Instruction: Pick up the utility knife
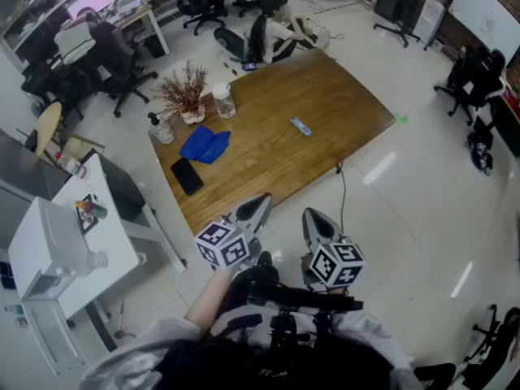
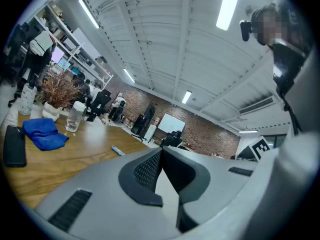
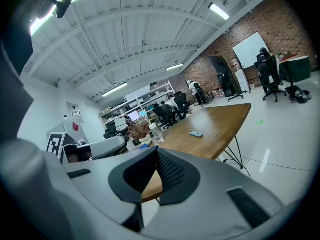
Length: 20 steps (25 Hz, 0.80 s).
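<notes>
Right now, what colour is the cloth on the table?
The cloth is plain blue; it shows best in the head view.

- A wooden bench (image 1: 325, 96) stands on a pale tiled floor (image 1: 422, 210).
- A crumpled blue cloth (image 1: 204, 145) lies near its left end, with a black phone (image 1: 187, 175) beside it.
- Behind the cloth stand a dried plant (image 1: 185, 92), a lidded clear jar (image 1: 223, 102) and a small bottle (image 1: 161, 127).

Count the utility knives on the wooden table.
1. The utility knife lies alone on the right part of the wooden table, well apart from the blue cloth; another could hide under that cloth.
</notes>
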Tool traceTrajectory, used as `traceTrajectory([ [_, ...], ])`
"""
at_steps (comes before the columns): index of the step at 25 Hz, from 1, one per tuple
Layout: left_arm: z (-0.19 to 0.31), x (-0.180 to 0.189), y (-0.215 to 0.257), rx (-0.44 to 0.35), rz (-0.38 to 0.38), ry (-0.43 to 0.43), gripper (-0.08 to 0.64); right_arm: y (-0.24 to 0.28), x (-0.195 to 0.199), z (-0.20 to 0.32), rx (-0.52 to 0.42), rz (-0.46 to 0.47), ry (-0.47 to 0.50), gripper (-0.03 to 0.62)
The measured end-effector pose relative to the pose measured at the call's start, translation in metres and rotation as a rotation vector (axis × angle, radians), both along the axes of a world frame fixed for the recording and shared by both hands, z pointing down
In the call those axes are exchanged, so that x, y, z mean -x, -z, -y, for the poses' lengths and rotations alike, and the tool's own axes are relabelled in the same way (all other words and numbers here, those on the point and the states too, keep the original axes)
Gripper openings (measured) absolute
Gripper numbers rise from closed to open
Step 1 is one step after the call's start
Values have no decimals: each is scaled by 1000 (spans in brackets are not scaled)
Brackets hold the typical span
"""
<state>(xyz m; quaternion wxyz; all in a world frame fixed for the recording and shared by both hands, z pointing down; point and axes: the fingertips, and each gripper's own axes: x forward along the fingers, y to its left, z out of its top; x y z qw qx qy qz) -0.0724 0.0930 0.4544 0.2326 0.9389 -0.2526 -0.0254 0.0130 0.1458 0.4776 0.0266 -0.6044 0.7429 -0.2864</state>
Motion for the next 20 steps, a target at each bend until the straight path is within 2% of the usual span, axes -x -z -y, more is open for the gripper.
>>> traceTrajectory([
  [6,56,4,-13,4,32,-46,5,0,2,51,0,12,-47,11],
  [12,79,1,-28,53,29,-78,5,-8,-4,72,36,68,-90,11],
  [16,88,0,-35,85,24,-71,5,-14,-8,87,59,97,-72,11],
  [20,108,3,-42,100,26,-32,5,-25,-13,111,85,83,-37,11],
])
